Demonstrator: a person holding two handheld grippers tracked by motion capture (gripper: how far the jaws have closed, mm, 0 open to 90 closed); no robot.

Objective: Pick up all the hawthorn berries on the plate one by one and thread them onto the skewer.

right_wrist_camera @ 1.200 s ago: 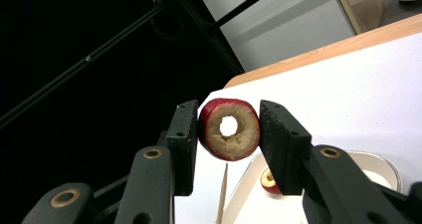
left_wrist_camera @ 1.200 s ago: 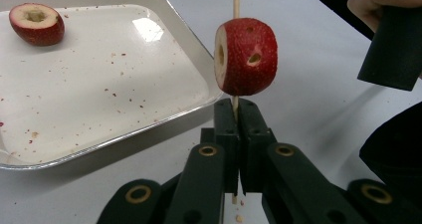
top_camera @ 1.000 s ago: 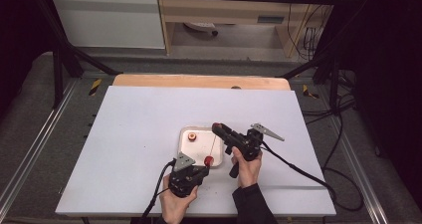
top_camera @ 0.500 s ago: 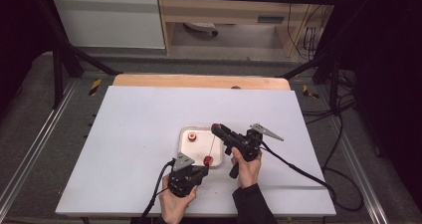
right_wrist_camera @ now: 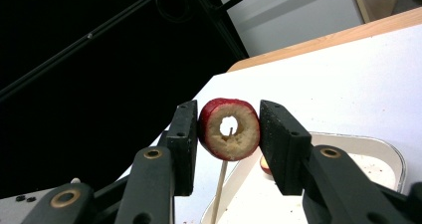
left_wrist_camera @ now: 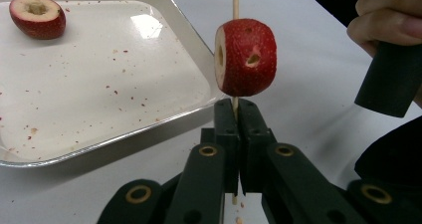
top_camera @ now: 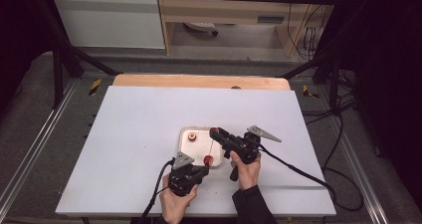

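No legible text or labels.

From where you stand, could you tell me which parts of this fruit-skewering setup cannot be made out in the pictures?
- Skewer: its top is cut off by the upper edge of the left gripper view.
- Fruit ring in the right gripper: the right jaw seems to stand off it; actual contact is unclear.
- Third fruit on the tray: mostly hidden behind that jaw in the right gripper view.
- Skewered fruit: too small in the high view to show detail.

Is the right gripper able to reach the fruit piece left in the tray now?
Probably not yet: the right gripper already holds a fruit ring on the skewer. The piece itself lies uncovered in the tray.
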